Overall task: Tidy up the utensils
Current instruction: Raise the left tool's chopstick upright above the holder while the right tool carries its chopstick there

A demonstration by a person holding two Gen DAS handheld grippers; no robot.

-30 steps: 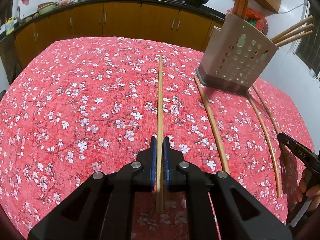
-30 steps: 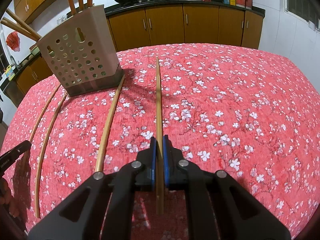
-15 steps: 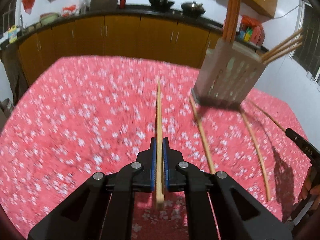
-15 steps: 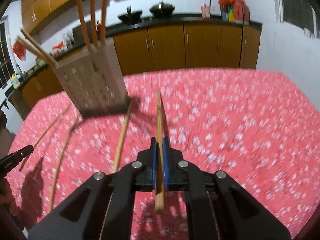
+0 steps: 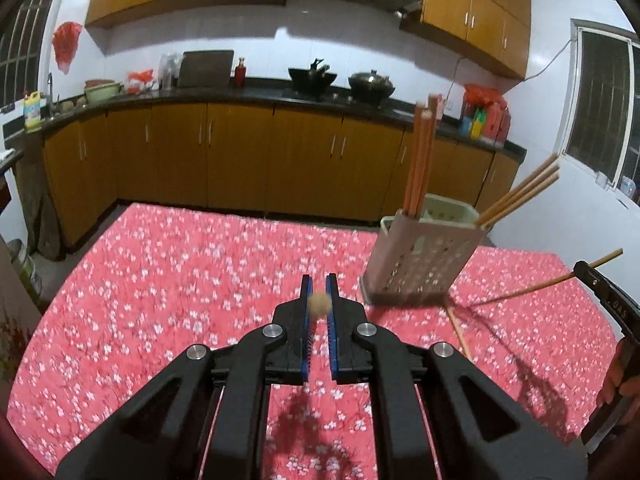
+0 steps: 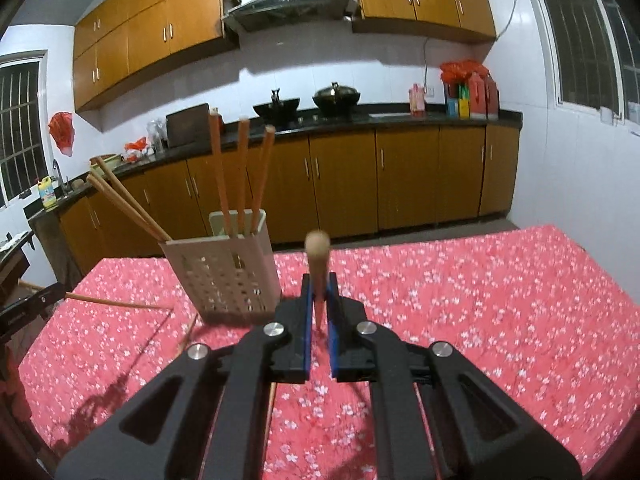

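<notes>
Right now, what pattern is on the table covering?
The tablecloth is red with small white and pink blossoms, clearest in the right wrist view.

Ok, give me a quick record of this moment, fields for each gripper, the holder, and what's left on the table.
left gripper: shut on a chopstick, lifted off the table
right gripper: shut on a chopstick, lifted, pointing toward the camera
holder: perforated, upright on the red floral tablecloth; orange and pale chopsticks standing in it
left on table: at least one chopstick beside the holder
</notes>
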